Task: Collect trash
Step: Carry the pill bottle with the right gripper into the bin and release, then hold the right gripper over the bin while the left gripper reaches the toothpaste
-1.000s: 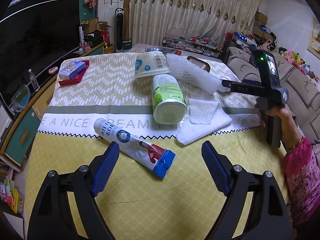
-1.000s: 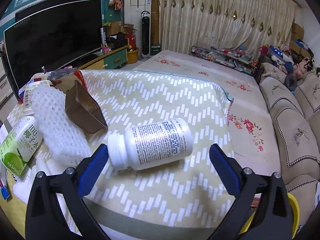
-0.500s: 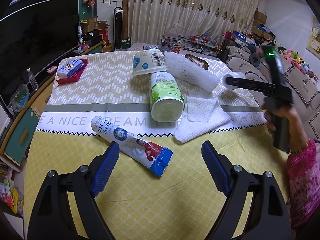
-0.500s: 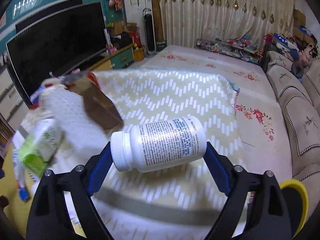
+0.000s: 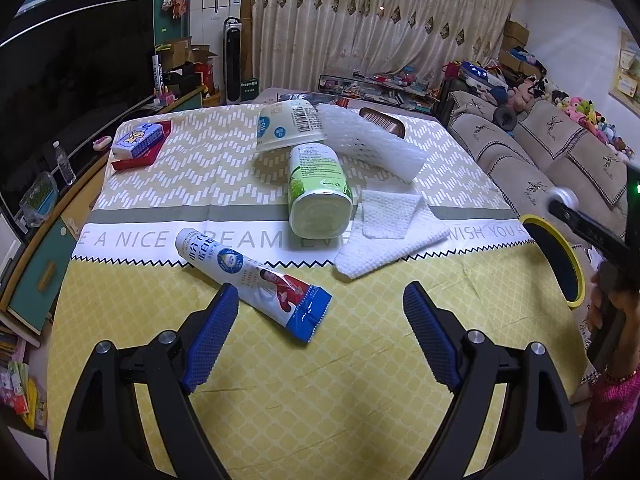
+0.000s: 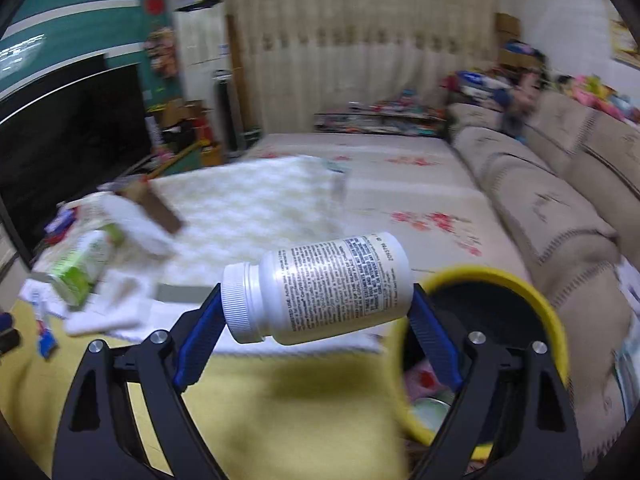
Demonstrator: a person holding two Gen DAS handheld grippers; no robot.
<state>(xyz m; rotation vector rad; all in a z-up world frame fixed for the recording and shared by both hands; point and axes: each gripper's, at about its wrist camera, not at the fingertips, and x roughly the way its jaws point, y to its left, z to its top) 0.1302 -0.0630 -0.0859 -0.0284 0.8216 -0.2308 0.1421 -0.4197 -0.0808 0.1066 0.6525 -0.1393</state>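
White pill bottle [image 6: 320, 288] pinched sideways between jaws of right gripper [image 6: 316, 312], cap end on left pad, base on right; held off counter [image 5: 280, 380]. Yellow-rimmed bin [image 6: 520, 292] just right of and below right jaw. Judgement: carry bottle fully over bin mouth, clear rim, then release; end-to-end grip can slip, keep squeeze steady.

Left gripper [image 5: 320, 336] jaws spread, nothing between; toothpaste tube [image 5: 256, 276] just ahead of left jaw.

Count on counter: one tube, one green carton [image 5: 320, 196], one paper cup [image 5: 290, 126], one foam sheet [image 5: 372, 148], one white cloth [image 5: 392, 228].
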